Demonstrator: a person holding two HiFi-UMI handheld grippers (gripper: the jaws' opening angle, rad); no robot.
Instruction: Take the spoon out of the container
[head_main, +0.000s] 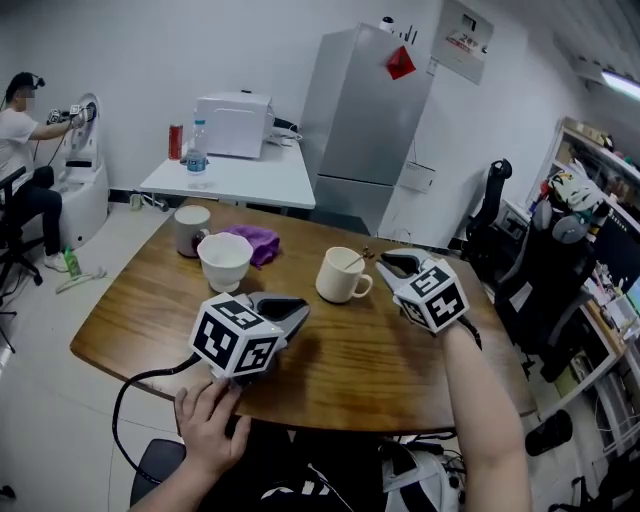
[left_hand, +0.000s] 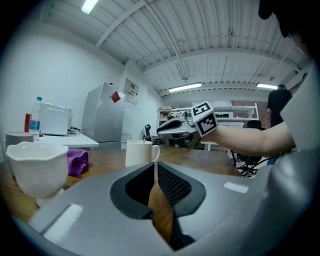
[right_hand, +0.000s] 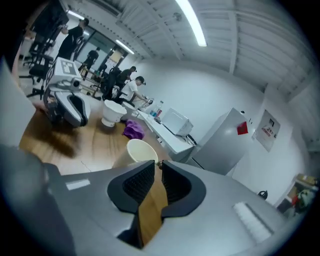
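Observation:
A white mug (head_main: 338, 278) stands mid-table with a thin spoon (head_main: 358, 257) leaning out of it to the right. My right gripper (head_main: 383, 264) is just right of the mug, its tips at the spoon's handle end. In the right gripper view the jaws are drawn almost together on the small brown spoon end (right_hand: 159, 164), with the mug (right_hand: 137, 152) right behind it. My left gripper (head_main: 298, 312) rests low on the table in front of the mug, shut and holding nothing. From the left gripper (left_hand: 153, 165) the mug (left_hand: 138, 151) shows straight ahead.
A white bowl (head_main: 224, 260), a purple cloth (head_main: 255, 243) and a second cup (head_main: 190, 228) sit at the table's far left. Beyond stand a white table (head_main: 240, 178) and a grey fridge (head_main: 365, 110). A person (head_main: 20, 130) sits far left. Chairs and shelves crowd the right.

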